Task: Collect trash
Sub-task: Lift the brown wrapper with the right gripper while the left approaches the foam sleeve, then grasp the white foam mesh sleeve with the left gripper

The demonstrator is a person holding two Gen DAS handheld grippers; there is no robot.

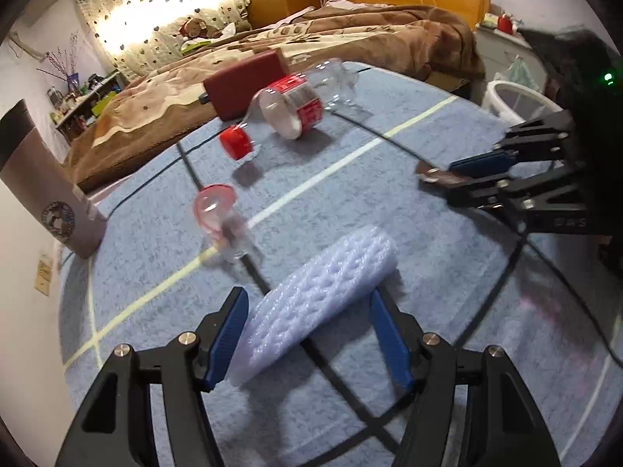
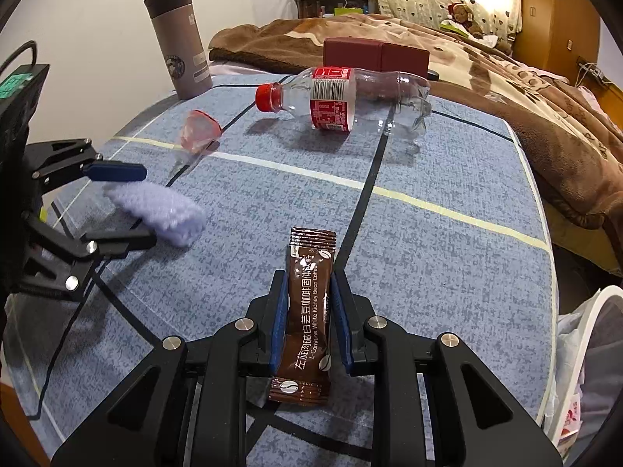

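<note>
The right gripper [image 2: 309, 311] has its jaws clenched on a brown coffee sachet [image 2: 307, 311], which stands up between the blue pads, lifted clear of the desk [image 2: 447, 264]. The left gripper [image 1: 307, 330] has its jaws spread around a white foam sheet [image 1: 311, 299]; one pad touches the sheet's edge and the other stands a little off it, so the sheet looks straddled rather than pinched, though I cannot be sure.

Taking the empty plastic bottle [image 2: 350, 99] as the landmark: it lies on its side toward the far edge of the desk, red cap on. A small clear cup with a pink rim [image 2: 198, 132] lies tipped over nearer than the bottle, on its cap side. The foam sheet is nearer again than that cup. A grey tumbler [image 2: 179, 39] stands upright beyond the bottle's cap end, and a dark red box [image 2: 373, 56] sits just behind the bottle.

A white bin [image 2: 592, 350] shows off the desk's edge beside the right gripper. By my reading, collection is at an early stage: one piece is in hand, one is being taken, and the bottle and cup remain.
</note>
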